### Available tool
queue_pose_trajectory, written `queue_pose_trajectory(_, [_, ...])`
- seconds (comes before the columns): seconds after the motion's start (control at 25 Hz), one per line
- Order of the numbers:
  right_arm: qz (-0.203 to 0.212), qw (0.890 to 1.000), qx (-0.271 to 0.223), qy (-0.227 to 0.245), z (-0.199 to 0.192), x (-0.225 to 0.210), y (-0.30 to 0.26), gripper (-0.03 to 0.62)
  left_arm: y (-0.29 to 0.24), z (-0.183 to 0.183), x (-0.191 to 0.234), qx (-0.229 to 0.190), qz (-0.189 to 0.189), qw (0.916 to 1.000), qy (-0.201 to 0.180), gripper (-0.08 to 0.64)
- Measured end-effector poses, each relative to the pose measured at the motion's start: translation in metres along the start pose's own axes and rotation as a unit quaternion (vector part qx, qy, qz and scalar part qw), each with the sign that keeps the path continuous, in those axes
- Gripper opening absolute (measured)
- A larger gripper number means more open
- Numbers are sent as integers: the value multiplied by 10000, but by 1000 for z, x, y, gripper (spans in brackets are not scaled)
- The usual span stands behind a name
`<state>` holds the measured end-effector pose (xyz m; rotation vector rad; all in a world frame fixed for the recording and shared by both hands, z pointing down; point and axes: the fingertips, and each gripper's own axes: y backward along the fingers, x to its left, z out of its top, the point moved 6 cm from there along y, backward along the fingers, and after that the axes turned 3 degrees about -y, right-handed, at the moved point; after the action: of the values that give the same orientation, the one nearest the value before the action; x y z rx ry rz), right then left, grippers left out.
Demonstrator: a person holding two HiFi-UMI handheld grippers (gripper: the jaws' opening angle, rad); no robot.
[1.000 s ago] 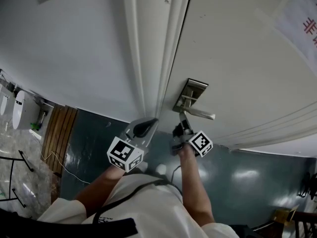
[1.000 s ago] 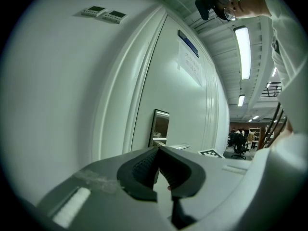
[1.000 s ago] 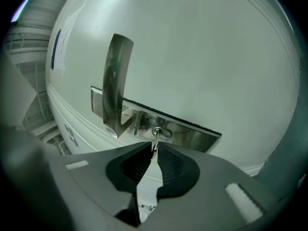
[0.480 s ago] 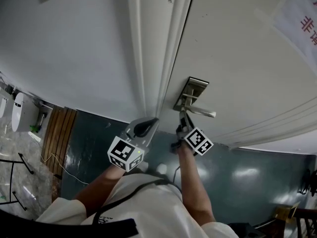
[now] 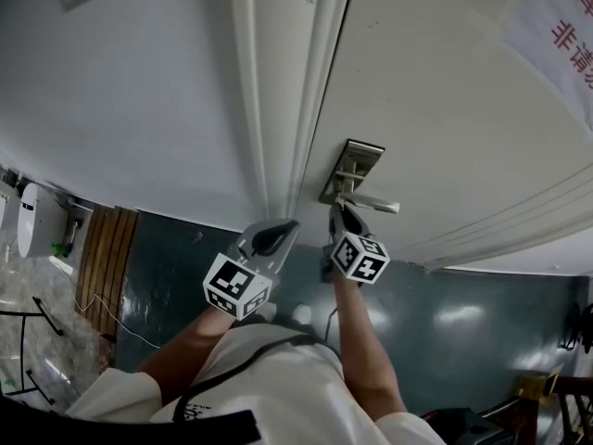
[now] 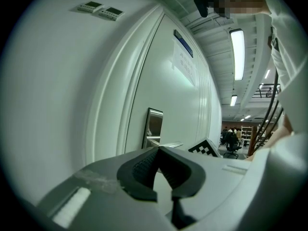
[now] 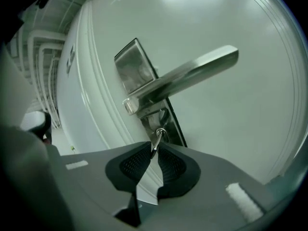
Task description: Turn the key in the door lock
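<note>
One key point(image 7: 157, 139) is pinched by the right gripper point(image 7: 154, 153), jaws just widening; left gripper point(image 6: 158, 150) clenched empty.

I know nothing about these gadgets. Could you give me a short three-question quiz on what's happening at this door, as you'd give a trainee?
1. Fill in: on the door, the key sits just ___ the lever handle.
2. What is the right gripper pinching? A the key; B the lever handle; C nothing.
3. True or false: the left gripper also holds a key.

Key
1. below.
2. A. Its jaws have just eased open a little, but the key is between them and the pads are on it.
3. False: it is shut with nothing in it.
</note>
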<state>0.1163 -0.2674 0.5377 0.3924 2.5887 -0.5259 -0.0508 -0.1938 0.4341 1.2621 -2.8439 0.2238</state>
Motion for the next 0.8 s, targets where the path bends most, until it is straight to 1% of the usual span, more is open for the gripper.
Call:
queue_pose_trajectory(0.16, [-313, 9971, 140, 674, 1, 4, 0, 55, 3, -1, 1, 8, -18, 10000, -10, 5])
queue_pose_trajectory(0.4, [-678, 9866, 293, 1452, 0, 9, -1, 57, 8, -3, 4, 18, -35, 10000, -15, 5])
queue_pose_trajectory(0.6, [-878, 9785, 340, 1836, -1, 11, -2, 57, 10, -2, 3, 16, -67, 10000, -33, 5])
queue_pose_trajectory(0.8, [-965, 9712, 334, 2153, 1, 16, -2, 57, 11, -2, 3, 18, -93, 9999, -53, 5])
